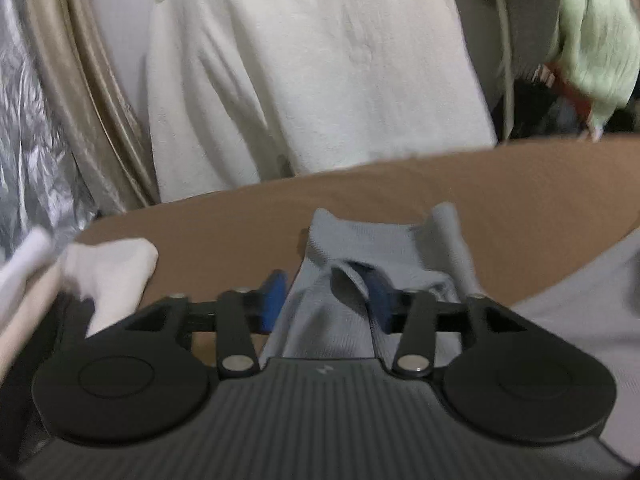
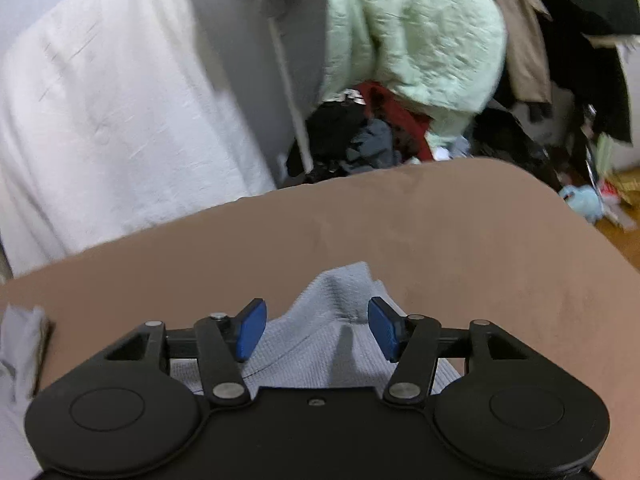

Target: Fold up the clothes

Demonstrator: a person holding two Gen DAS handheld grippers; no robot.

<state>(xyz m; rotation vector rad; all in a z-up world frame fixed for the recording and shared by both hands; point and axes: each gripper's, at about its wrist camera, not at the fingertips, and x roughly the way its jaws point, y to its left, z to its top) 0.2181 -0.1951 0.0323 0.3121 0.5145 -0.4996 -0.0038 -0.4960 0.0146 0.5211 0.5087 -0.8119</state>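
While your left gripper (image 1: 326, 300) and right gripper (image 2: 318, 330) stood open, the grey garment (image 1: 360, 240) lay between both jaws at twelve o'clock.

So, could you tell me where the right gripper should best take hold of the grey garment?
Probably its raised corner between the open right gripper fingers, approached from the near side. That fold stands off the brown surface, giving the fingers something to close on.

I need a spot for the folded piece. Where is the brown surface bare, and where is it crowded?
The brown surface is bare beyond and right of the grey garment, up to its far edge. Another bare strip lies between the grey garment and the white cloth at the left. Past the far edge it is crowded: a hanging white shirt and a clothes pile.
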